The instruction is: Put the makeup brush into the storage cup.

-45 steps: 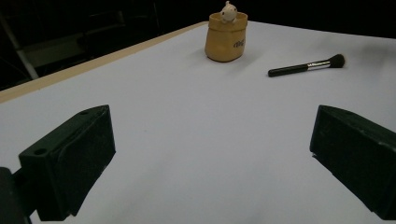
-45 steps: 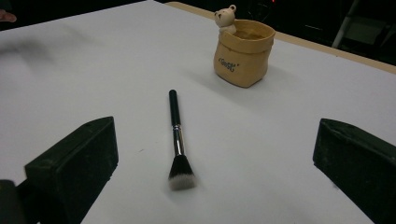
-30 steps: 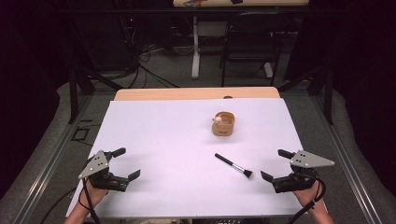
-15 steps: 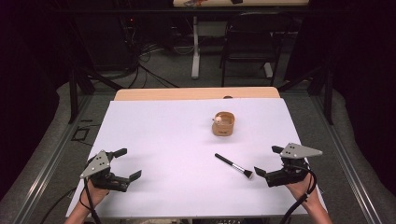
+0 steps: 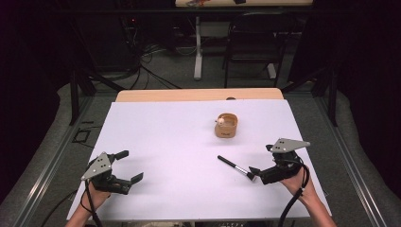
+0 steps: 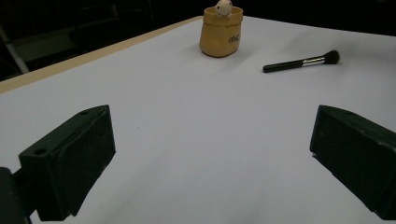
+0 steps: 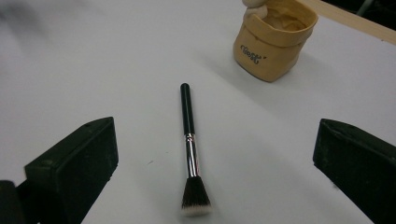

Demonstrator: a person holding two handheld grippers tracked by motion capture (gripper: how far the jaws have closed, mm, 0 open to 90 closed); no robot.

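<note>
Since the earlier frame the right gripper (image 5: pixel 257 172) had moved inward to the brush (image 5: pixel 235 167), its jaws spread wide either side of the bristle end. The brush, with slim black handle, bright metal ferrule and dark flat-cut bristles, lay flat on the white sheet (image 5: pixel 161 142). The tan soft-sided pot (image 5: pixel 226 126) stood beyond. The left gripper (image 5: pixel 132 166) rested apart, jaws wide.
</note>
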